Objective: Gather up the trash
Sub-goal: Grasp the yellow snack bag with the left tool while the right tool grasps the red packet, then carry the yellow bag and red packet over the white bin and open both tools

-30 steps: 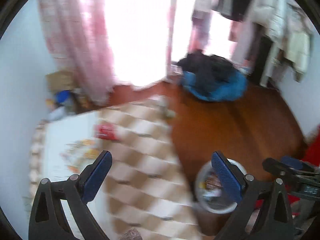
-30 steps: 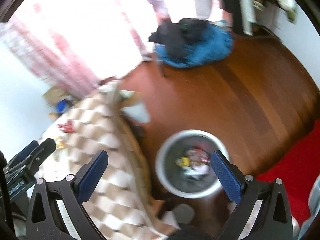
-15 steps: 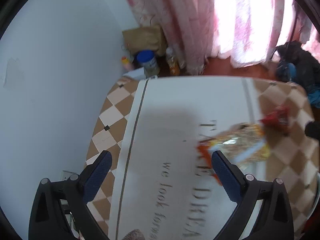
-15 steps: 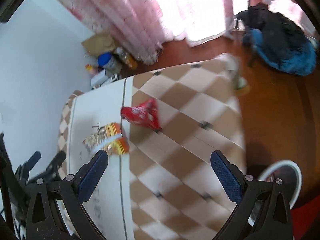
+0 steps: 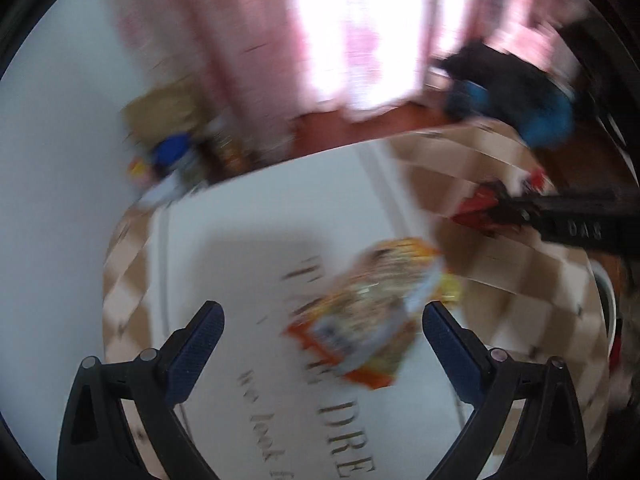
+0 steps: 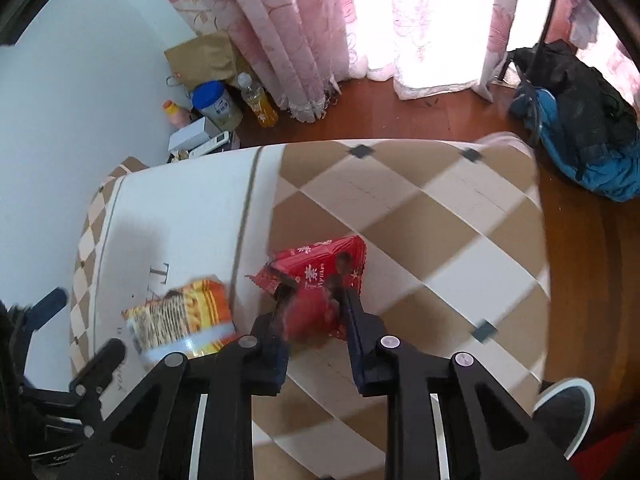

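**Red wrapper pinched on the checked tablecloth, noodle packet lies beside it**

The right gripper point(image 6: 310, 300) has its two blue-padded fingers drawn close together on the near end of a red wrapper point(image 6: 320, 268), which lies on the brown-and-white checked part of the tablecloth point(image 6: 420, 208). Just left of the wrapper, on the cloth's white lettered panel, lies an orange-and-yellow noodle packet point(image 6: 180, 320). In the blurred left wrist view, the left gripper point(image 5: 322, 326) hovers over that same packet point(image 5: 372, 312) with its fingers spread wide and nothing between them; the packet sits closer to the right-hand finger. The rim of a trash bin point(image 6: 568, 412) shows on the wooden floor off the cloth's near right corner. Beyond the cloth's far edge stand a blue-lidded tin point(image 6: 216, 104) and a drink bottle point(image 6: 258, 100), under pink curtains point(image 6: 288, 28).
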